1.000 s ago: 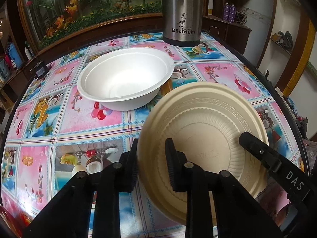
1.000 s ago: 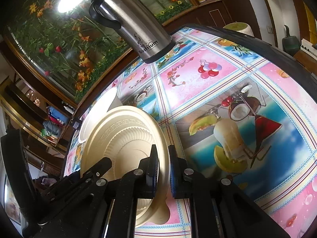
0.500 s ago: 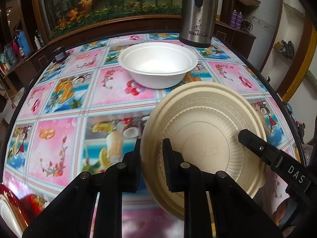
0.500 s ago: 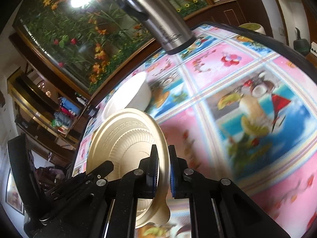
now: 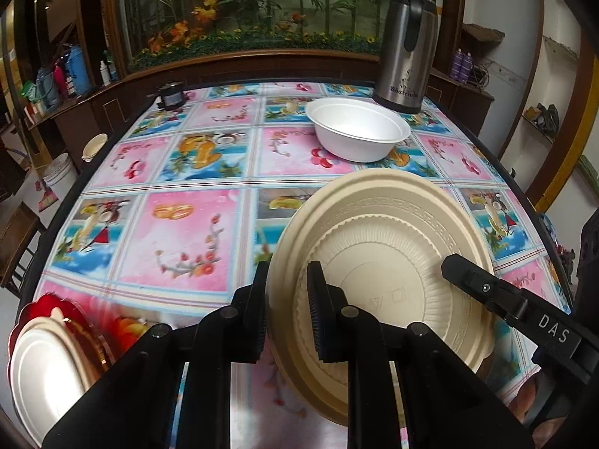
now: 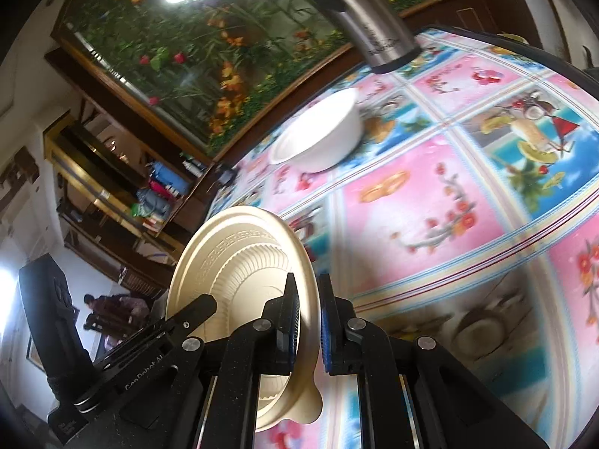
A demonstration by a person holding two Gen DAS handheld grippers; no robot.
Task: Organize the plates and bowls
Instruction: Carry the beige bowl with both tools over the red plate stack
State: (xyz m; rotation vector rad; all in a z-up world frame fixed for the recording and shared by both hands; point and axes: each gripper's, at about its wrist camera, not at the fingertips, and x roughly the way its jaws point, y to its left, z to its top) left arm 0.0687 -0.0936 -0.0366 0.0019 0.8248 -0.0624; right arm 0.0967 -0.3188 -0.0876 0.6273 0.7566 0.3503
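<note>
Oilcloth in pink and blue picture squares covers the table (image 5: 194, 224), the largest surface shown; its dark rim curves from 9 o'clock round to 3 o'clock in the left wrist view, so room to set things down ends there. A steel flask (image 5: 408, 48) stands at 1 o'clock near the far edge, likely parked clear of the working area. Just in front of it, close beside but seemingly apart, sits a white bowl (image 5: 357, 133), upright, with bare cloth on its near and left sides.

The cream plate (image 5: 389, 262) is off the table, tilted on edge and carried between the two tools. The left gripper (image 5: 286, 310) is clenched on the plate's rim at 8 o'clock of the disc; the right gripper (image 6: 309, 321) pinches the opposite rim, its pads pressed onto the thin lip. A two-sided hold probably keeps the light disc from flexing or swinging.

At 7 o'clock in the left wrist view, a pale plate (image 5: 48, 374) rests on a red dish (image 5: 75, 318) at the near table edge, apparently the stacking spot. The wide pink squares between offer an unobstructed path toward it.
</note>
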